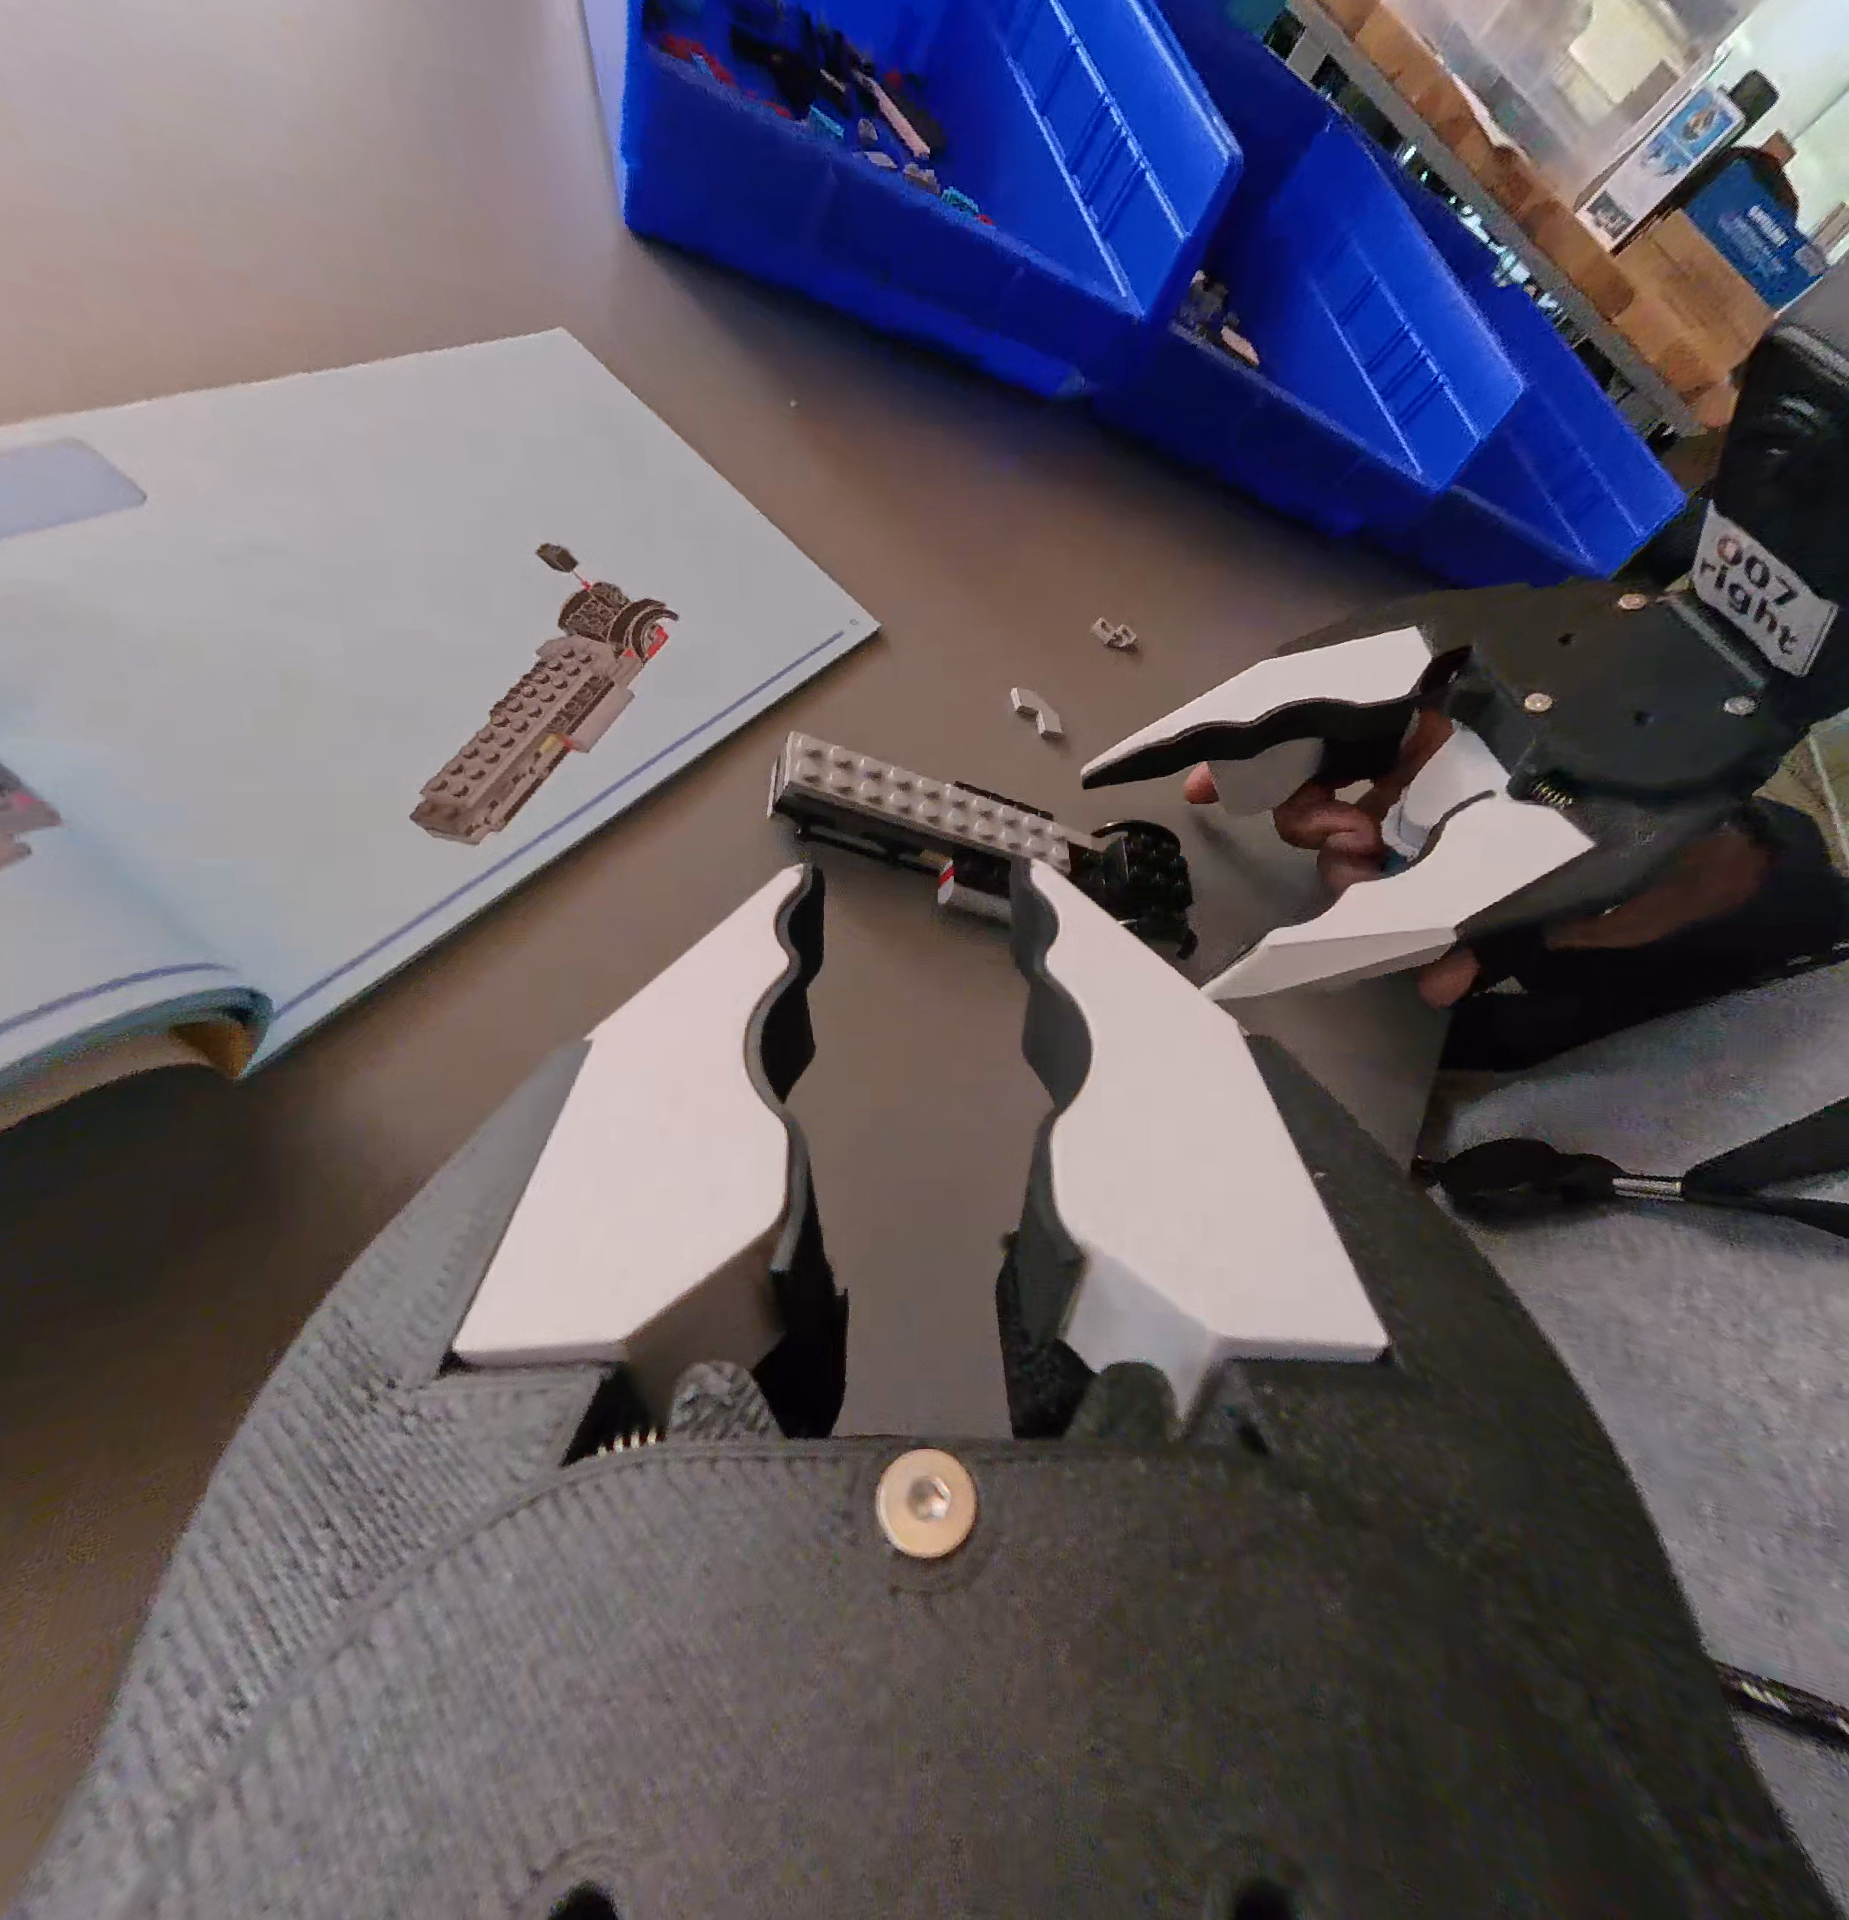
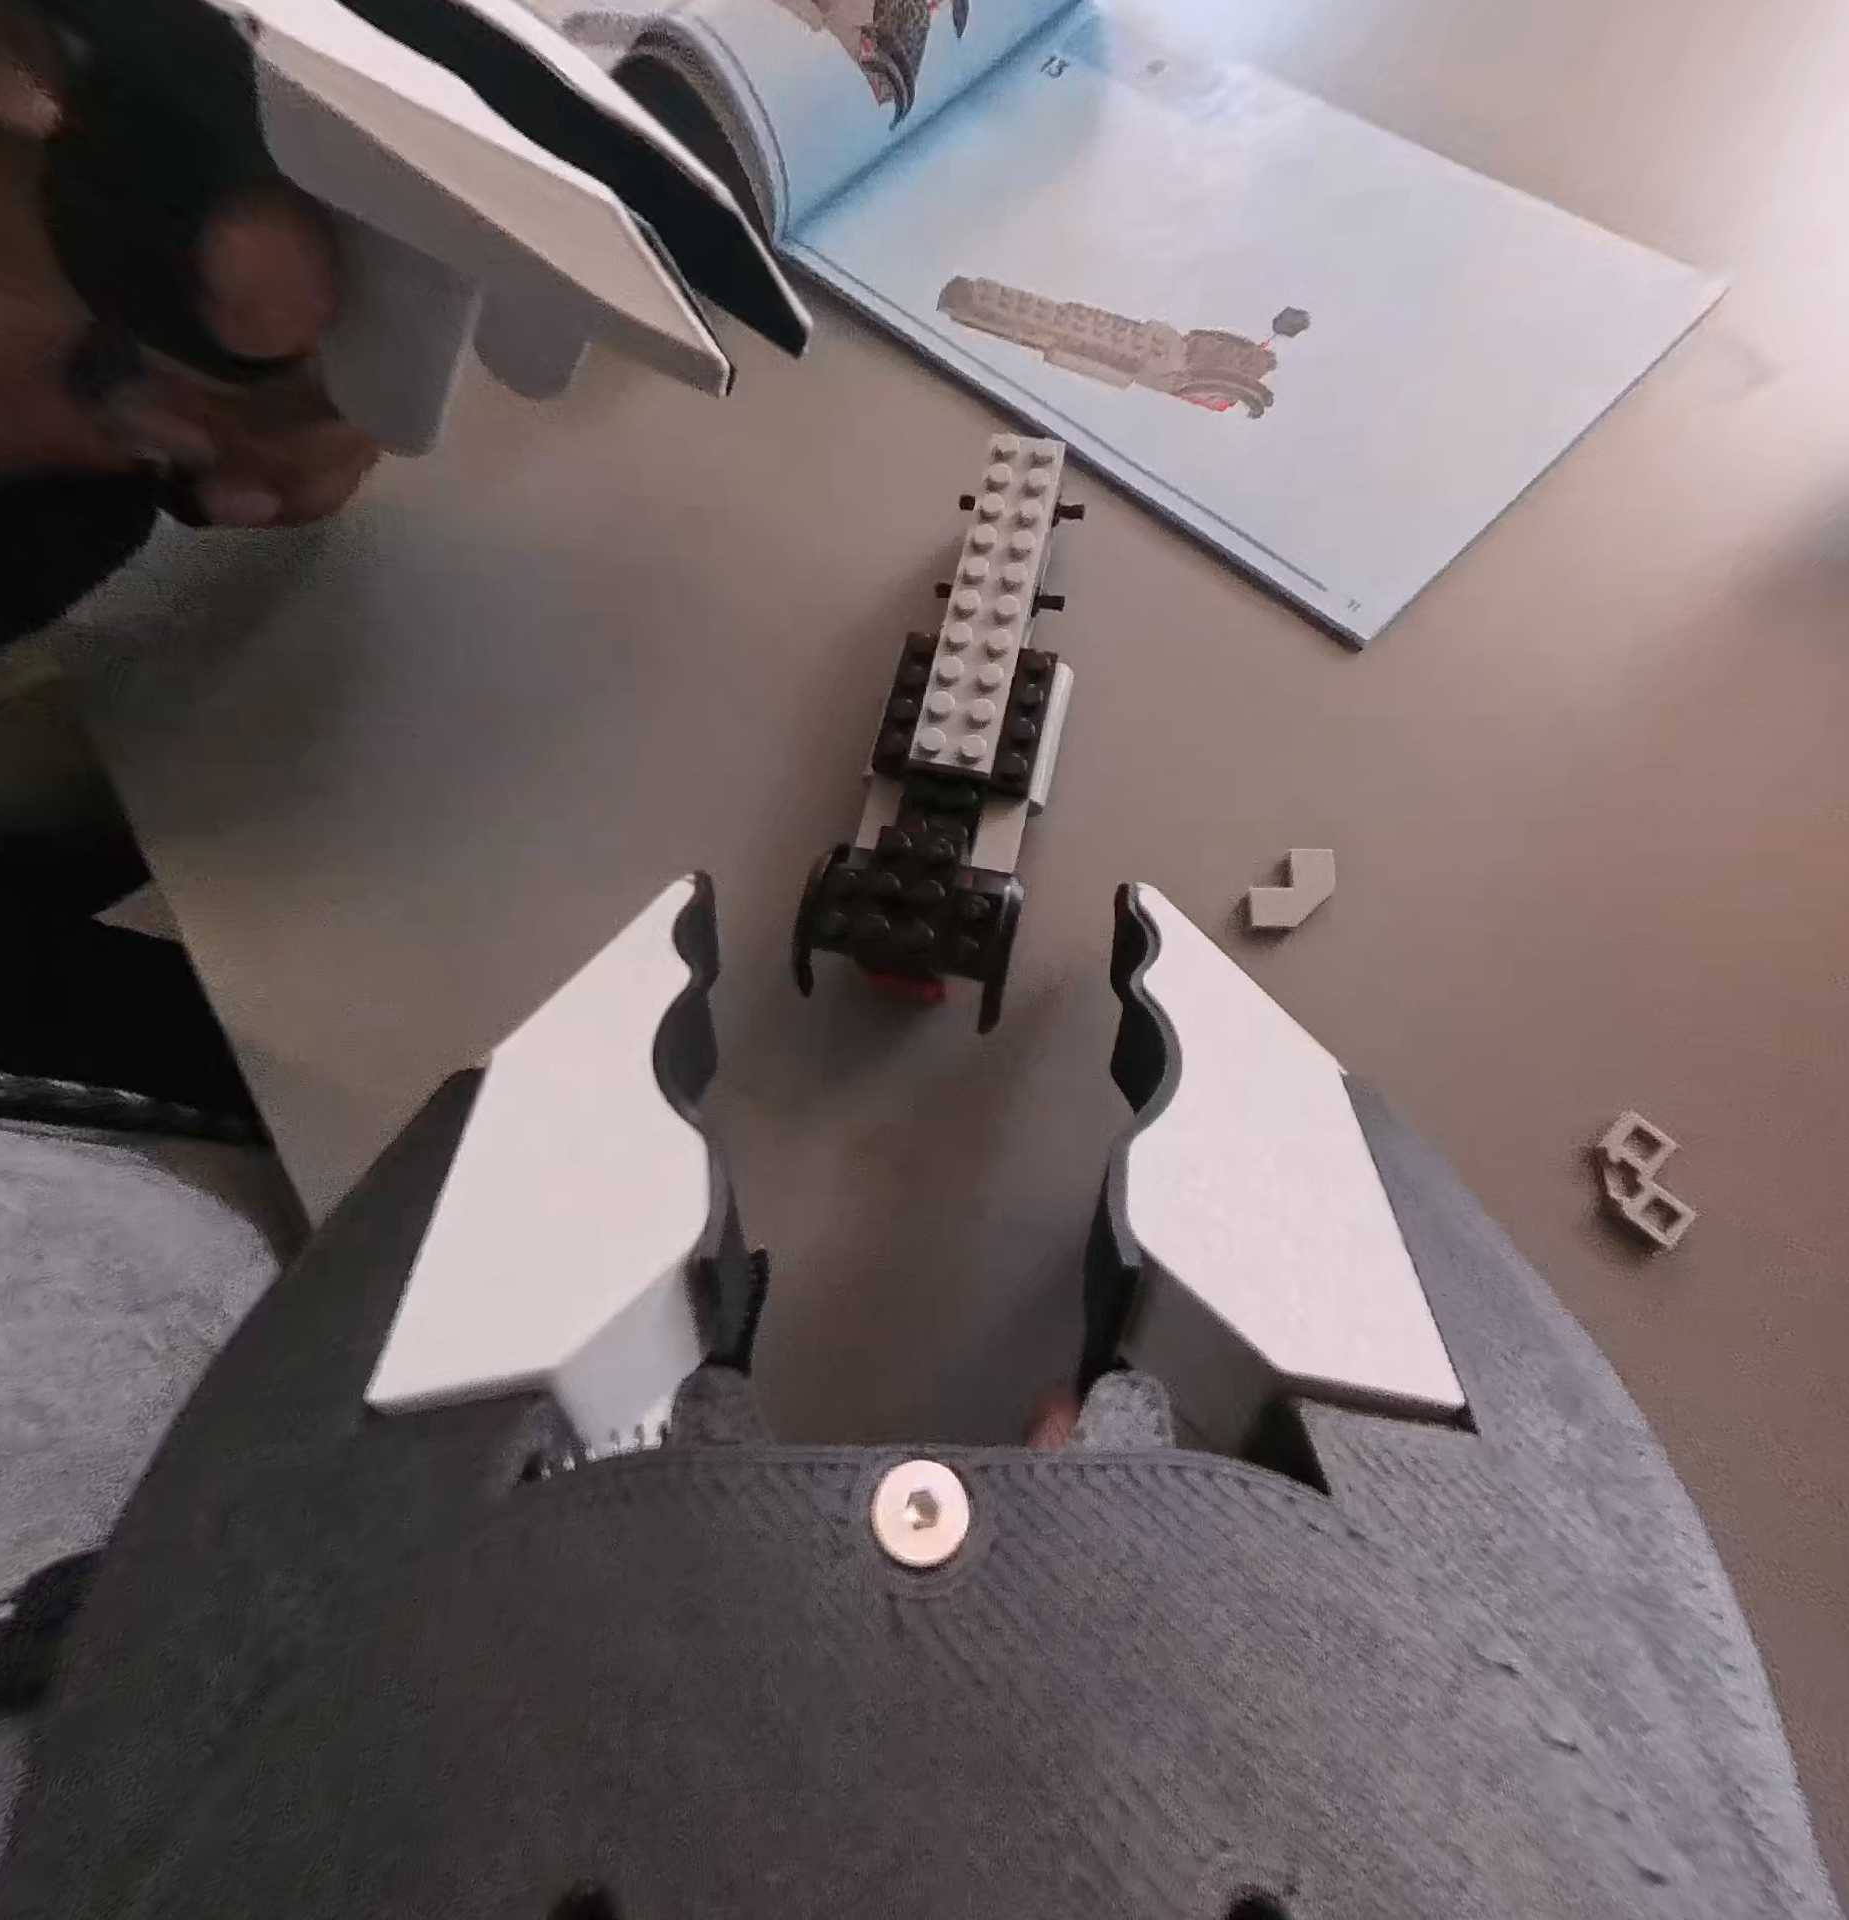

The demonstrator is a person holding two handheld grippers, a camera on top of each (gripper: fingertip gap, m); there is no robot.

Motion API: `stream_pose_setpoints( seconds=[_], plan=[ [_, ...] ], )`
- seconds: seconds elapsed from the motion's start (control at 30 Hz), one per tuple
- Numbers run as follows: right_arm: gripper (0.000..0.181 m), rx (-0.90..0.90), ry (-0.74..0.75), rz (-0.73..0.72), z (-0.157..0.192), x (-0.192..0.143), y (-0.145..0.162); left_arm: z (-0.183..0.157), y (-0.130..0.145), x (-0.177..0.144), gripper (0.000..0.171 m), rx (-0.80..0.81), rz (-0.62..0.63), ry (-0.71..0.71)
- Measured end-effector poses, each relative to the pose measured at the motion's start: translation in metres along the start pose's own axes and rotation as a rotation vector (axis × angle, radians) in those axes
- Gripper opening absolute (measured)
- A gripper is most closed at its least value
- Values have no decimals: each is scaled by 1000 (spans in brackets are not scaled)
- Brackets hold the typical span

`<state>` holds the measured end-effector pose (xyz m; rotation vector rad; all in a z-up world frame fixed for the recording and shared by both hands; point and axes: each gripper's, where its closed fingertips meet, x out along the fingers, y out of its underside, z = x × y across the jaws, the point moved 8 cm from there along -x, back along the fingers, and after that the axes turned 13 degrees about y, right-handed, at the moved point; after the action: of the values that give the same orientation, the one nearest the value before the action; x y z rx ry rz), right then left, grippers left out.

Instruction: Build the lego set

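Left gripper (image 1: pixel 915 883): my grey-fingered, black-bodied tool; jaws parted a moderate gap, nothing between them; tips just short of the model, one fingertip overlapping its near edge in the left wrist view. I cannot tell if it touches.
Right gripper (image 2: pixel 915 894): my matching tool; jaws spread wide, empty; tips either side of the model's dark end, not touching it.
Lego model (image 2: pixel 967 717): long partly built assembly, light-grey studded plate on top, black studded bricks and curved black pieces at the end nearest my right gripper; lies flat on the table.
Loose piece A (image 2: pixel 1289 888): small grey stepped lego element, on the table just right of the model.
Loose piece B (image 2: pixel 1642 1195): small grey lego bracket with two square hollows, on the table, nearer my right gripper's side.
Instruction booklet (image 1: pixel 380 623): open pale-blue paper booklet with a printed build picture, beyond the model.
Bins (image 1: pixel 899 208): blue plastic bins holding small mixed lego parts, at the table's far side.
Table (image 1: pixel 224 208): matte grey-brown surface.
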<state>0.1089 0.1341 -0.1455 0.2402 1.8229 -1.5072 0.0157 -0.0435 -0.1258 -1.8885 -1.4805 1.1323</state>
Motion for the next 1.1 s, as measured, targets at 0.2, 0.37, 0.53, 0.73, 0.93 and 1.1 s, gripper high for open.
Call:
stream_pose_setpoints(
  seconds=[0.2,0.37,0.53,0.73,0.93,1.1],
  plan=[
    [70,2,39,2,-2,-1,2,6,8,-7,35,-24,-39,37],
    [59,-15,10,3,-1,-2,2,7,8,-11,35,-43,-76,67],
    [46,-48,-35,6,-2,-1,1,9,7,-13,35,-68,-93,90],
    [46,-75,-102,16,-11,0,0,10,8,-15,35,-86,-102,109],
    [46,-162,-202,17,-20,0,0,9,8,-15,35,-91,-101,121],
    [46,-228,-270,10,-25,1,0,10,9,-15,35,-108,-101,149]
  ],
)
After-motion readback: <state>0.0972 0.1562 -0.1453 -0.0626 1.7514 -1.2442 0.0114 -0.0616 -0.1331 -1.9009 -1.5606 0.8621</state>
